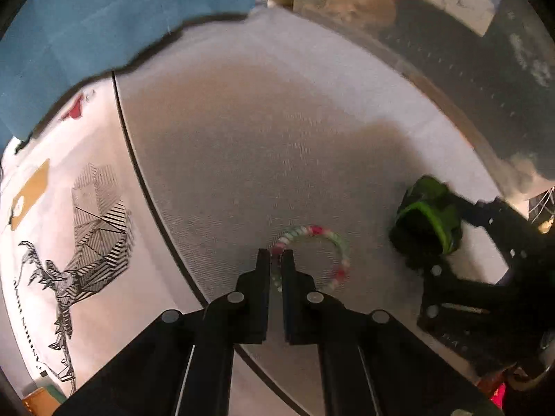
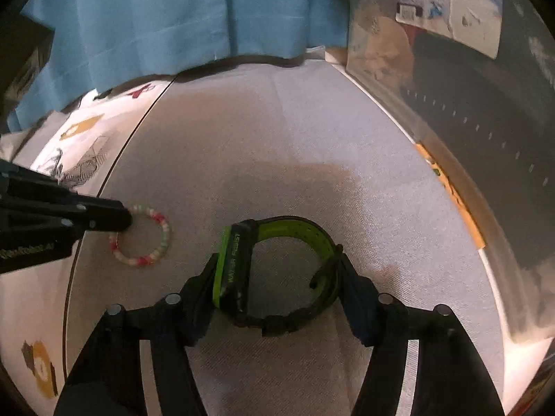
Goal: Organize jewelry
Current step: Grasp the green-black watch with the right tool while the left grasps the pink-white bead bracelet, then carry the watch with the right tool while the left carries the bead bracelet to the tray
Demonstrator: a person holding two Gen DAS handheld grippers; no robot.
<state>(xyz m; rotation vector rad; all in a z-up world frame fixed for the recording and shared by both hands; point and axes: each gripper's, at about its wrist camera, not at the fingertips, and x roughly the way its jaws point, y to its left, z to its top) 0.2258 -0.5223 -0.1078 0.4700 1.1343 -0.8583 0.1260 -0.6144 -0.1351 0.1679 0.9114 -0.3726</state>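
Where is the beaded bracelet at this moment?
The beaded bracelet lies on the grey mat, its rim between the left gripper fingers, left of the green watch.

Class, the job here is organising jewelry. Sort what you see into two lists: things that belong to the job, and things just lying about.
Belongs to the job:
beaded bracelet, pinched by the left gripper
green watch, held by the right gripper

Just lying about:
blue cloth
dragon print
white mat
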